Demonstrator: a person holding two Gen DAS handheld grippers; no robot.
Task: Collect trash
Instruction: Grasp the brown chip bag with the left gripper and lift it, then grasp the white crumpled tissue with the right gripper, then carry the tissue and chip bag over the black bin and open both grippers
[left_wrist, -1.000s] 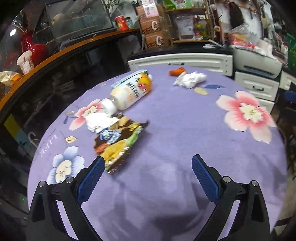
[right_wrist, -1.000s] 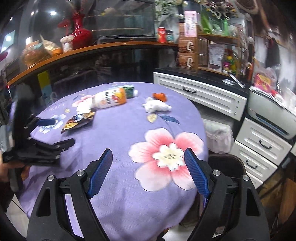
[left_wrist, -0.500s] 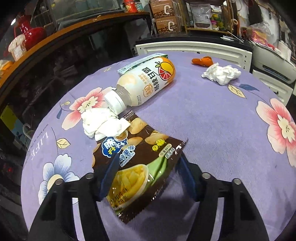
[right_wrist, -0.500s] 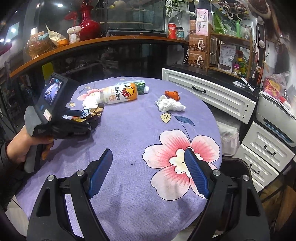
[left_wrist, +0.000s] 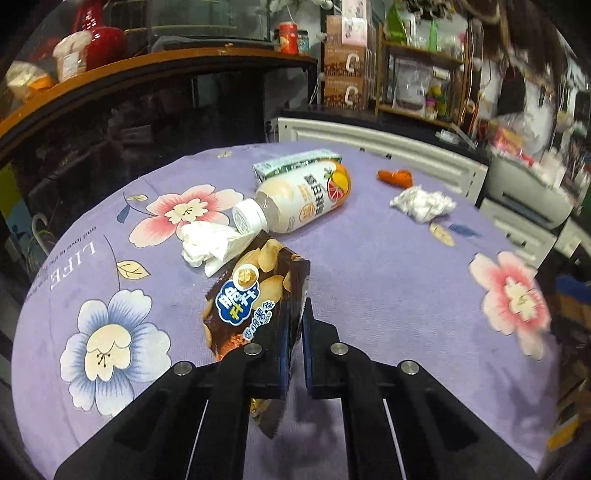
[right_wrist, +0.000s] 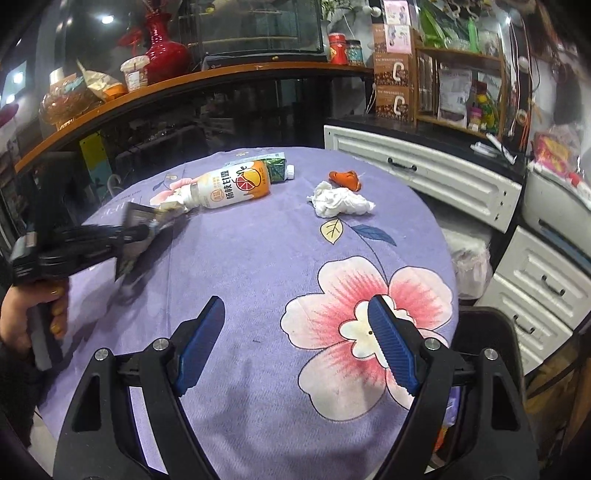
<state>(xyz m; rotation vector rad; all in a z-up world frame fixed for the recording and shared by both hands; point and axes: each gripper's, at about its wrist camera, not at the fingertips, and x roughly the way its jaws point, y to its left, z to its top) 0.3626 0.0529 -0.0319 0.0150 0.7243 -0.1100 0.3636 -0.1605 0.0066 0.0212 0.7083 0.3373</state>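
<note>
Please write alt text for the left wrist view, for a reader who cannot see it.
The left gripper is shut on a brown snack bag over a purple floral tablecloth. Behind lie a crumpled tissue and a tipped drink bottle.

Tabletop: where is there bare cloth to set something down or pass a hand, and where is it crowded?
Free: the wide stretch of tablecloth between the right gripper and the crumpled tissue, around the big pink flower print. Crowded: the far left, where bottle, carton and a second tissue cluster beside the snack bag pinched in the left gripper.
</note>
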